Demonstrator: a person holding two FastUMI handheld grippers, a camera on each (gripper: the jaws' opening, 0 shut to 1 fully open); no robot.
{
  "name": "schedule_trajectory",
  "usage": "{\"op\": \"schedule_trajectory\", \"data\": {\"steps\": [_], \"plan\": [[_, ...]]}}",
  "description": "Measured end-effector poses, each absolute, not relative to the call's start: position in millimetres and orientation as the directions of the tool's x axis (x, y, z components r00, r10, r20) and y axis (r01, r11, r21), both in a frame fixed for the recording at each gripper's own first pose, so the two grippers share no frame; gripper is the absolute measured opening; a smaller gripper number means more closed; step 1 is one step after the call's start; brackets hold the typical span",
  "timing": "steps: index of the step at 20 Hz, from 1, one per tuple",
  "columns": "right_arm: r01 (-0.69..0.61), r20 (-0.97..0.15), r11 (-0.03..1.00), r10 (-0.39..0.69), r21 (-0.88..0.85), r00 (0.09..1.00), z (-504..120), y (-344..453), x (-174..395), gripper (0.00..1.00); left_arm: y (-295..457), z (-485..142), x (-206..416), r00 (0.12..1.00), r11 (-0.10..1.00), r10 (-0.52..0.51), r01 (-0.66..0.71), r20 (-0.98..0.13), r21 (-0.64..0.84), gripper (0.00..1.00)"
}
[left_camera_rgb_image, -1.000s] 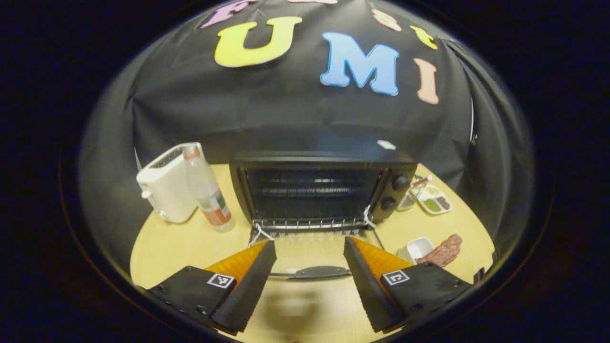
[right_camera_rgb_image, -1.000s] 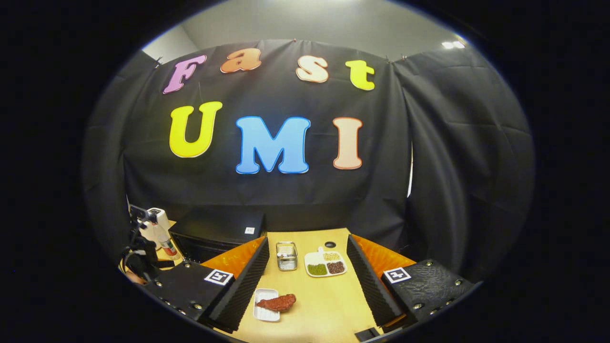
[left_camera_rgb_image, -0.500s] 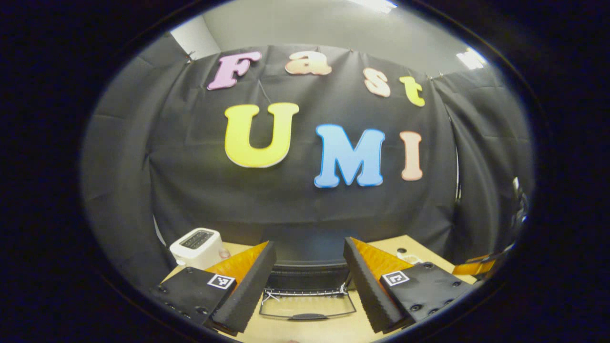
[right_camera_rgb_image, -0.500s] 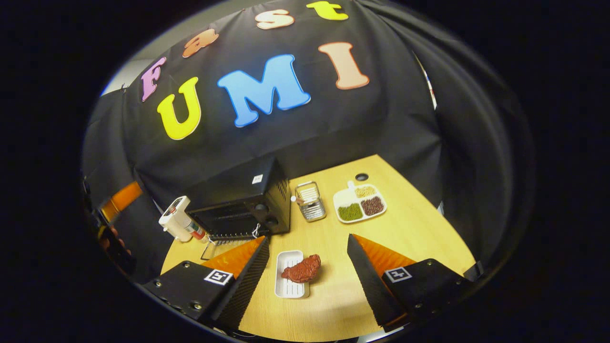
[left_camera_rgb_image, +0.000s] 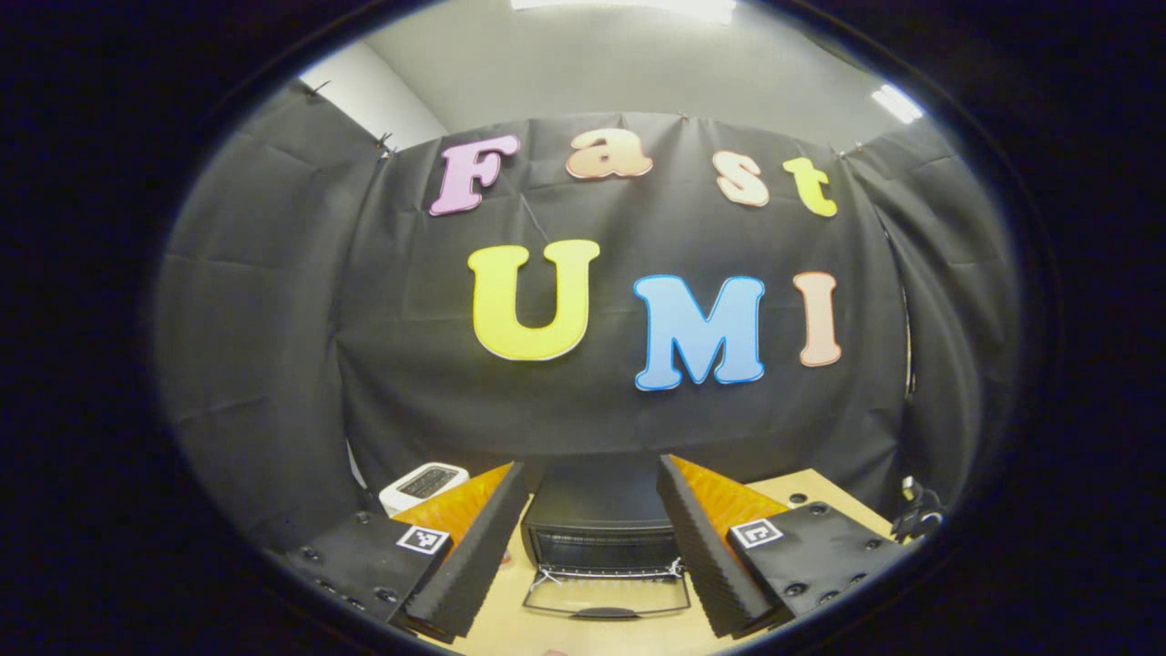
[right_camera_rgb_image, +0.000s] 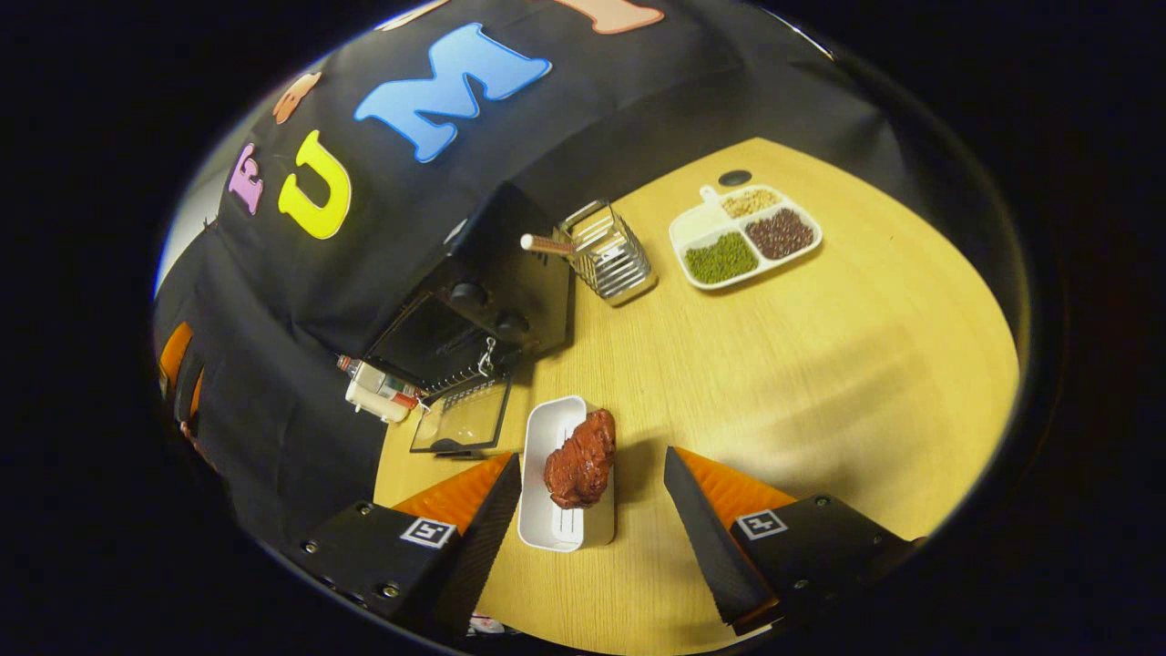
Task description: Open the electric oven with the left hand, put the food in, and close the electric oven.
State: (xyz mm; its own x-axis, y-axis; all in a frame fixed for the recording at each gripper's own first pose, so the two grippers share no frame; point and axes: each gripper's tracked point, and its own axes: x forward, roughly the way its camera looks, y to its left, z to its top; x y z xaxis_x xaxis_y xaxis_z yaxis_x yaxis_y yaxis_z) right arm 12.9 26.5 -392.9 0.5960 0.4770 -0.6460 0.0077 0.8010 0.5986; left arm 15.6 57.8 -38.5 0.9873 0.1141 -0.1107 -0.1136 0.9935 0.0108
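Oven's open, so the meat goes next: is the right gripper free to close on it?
Probably yes: the right gripper is open, the meat on its white tray lies between its fingers, and nothing covers it.

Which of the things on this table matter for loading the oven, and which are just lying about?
Part of the job:
electric oven, its glass door hanging open
food, a reddish-brown piece, on a white tray
right gripper, open over the tray
left gripper, open, facing the oven

Just lying about:
toaster
bottle
wire holder
divided dish of beans
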Motion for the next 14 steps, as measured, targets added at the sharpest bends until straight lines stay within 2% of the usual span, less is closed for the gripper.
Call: {"op": "schedule_trajectory", "data": {"steps": [2, 3, 5, 6, 7, 9, 10, 11, 14], "plan": [[0.016, -0.652, 0.785, 0.503, 0.62, 0.568, -410.1, 29.9, 18.0, 0.96, 63.1, -41.0, 11.1, 0.979, 0.987, 0.158, -0.161, -0.127, -0.01, 1.0], [0.035, -0.67, 0.789, 0.496, 0.613, 0.552, -419.6, 28.0, 18.5, 0.9, 65.0, -42.8, 10.4, 0.975, 0.984, 0.177, -0.18, -0.133, -0.012, 0.96], [0.068, -0.656, 0.74, 0.544, 0.669, 0.523, -425.3, 33.3, 19.6, 0.76, 70.2, -48.2, 4.2, 0.968, 0.979, 0.2, -0.203, -0.155, -0.007, 0.96], [0.088, -0.626, 0.697, 0.573, 0.712, 0.53, -416.4, 37.2, 21.6, 0.76, 71.3, -50.8, 1.6, 0.965, 0.978, 0.204, -0.207, -0.164, 0.0, 0.96], [0.104, -0.605, 0.672, 0.575, 0.733, 0.551, -413.5, 38.2, 27.0, 0.47, 72.8, -51.9, 0.5, 0.963, 0.978, 0.208, -0.209, -0.17, 0.008, 1.0], [0.103, -0.577, 0.64, 0.597, 0.762, 0.557, -410.0, 40.3, 28.7, 0.23, 74.2, -53.5, 3.1, 0.962, 0.978, 0.207, -0.207, -0.177, 0.02, 0.96], [0.112, -0.567, 0.627, 0.596, 0.771, 0.569, -406.4, 43.9, 29.9, 0.22, 72.2, -55.2, 4.7, 0.963, 0.98, 0.199, -0.199, -0.182, 0.019, 0.97], [0.118, -0.572, 0.629, 0.593, 0.769, 0.567, -406.7, 40.3, 32.5, 0.1, 71.3, -56.4, 7.3, 0.965, 0.983, 0.185, -0.185, -0.186, 0.016, 0.97], [0.137, -0.574, 0.626, 0.577, 0.768, 0.58, -400.4, 40.0, 30.3, 0.1, 75.4, -57.0, 15.7, 0.969, 0.987, 0.16, -0.162, -0.189, 0.007, 0.98]]}}
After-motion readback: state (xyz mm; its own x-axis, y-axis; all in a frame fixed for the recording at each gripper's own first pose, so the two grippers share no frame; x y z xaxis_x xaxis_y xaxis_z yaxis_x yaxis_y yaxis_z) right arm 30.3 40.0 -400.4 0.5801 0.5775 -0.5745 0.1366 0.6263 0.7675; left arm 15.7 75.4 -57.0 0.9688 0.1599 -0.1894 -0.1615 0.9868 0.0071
